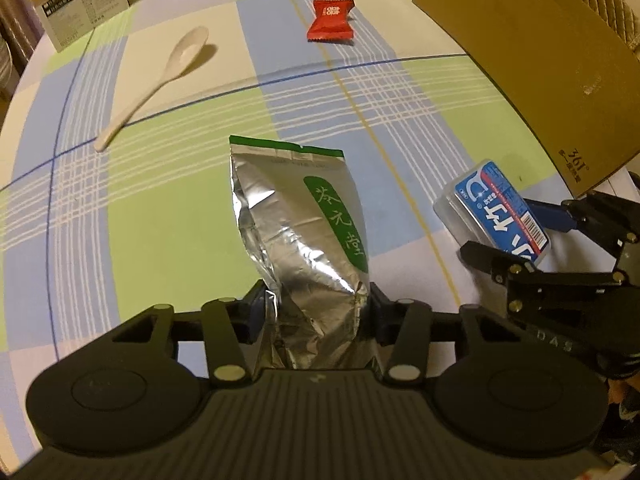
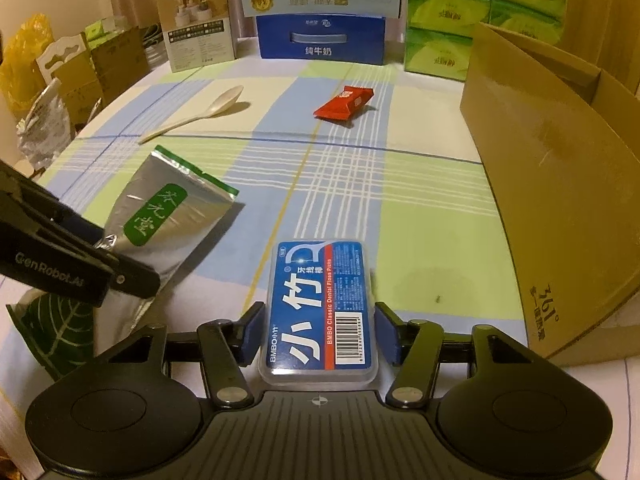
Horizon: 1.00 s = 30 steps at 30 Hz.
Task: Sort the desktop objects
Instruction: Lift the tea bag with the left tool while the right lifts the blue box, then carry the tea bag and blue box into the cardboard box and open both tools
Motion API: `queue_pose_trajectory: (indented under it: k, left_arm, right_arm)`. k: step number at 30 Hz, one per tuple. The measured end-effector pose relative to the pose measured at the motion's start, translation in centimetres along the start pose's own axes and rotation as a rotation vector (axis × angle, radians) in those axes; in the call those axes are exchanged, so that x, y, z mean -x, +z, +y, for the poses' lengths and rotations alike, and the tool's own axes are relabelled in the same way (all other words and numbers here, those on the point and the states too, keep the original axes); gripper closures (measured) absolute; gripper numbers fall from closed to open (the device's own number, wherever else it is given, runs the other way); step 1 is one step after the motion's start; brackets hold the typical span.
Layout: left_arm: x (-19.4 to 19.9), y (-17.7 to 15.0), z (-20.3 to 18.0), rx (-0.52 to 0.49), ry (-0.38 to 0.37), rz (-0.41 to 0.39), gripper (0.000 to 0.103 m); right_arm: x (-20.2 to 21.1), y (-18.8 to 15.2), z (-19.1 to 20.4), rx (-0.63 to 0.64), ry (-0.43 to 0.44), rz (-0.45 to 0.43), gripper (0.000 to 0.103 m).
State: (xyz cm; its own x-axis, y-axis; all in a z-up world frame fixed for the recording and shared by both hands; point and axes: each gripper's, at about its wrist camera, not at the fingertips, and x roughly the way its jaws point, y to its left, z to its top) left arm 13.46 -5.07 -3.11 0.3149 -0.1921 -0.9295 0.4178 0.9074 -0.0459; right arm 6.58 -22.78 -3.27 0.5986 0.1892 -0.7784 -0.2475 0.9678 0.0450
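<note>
A silver foil tea pouch (image 1: 304,232) with a green label lies on the checked tablecloth (image 1: 168,216). Its lower end sits between the pads of my left gripper (image 1: 318,312), which is shut on it. In the right wrist view the same pouch (image 2: 168,208) shows with the left gripper (image 2: 104,244) at its near end. A clear floss-pick box (image 2: 320,304) with a blue label is pressed between the blue pads of my right gripper (image 2: 320,332). From the left wrist view the box (image 1: 496,208) and right gripper (image 1: 520,236) lie at the right.
A white spoon (image 2: 196,114) and a red snack packet (image 2: 345,102) lie farther back on the cloth. An open cardboard box (image 2: 560,184) stands at the right. A blue milk carton (image 2: 320,40), green tissue packs (image 2: 440,20) and a small carton (image 2: 196,24) line the far edge.
</note>
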Motion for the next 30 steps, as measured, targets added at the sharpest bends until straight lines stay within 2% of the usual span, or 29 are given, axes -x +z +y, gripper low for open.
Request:
queue_pose_trajectory:
  k: [6, 23, 30]
  left_arm:
    - [1.2, -0.8, 0.0, 0.005, 0.003, -0.031, 0.06]
    - [2.4, -1.2, -0.8, -0.002, 0.002, -0.045, 0.06]
    - [3.6, -1.2, -0.5, 0.037, -0.023, -0.064, 0.06]
  right_arm:
    - [0.7, 0.3, 0.0, -0.004, 0.006, -0.039, 0.049]
    - [1.0, 0.5, -0.3, -0.035, 0.023, -0.066, 0.049]
    - [2.4, 0.7, -0.6, -0.043, 0.027, -0.109, 0.049]
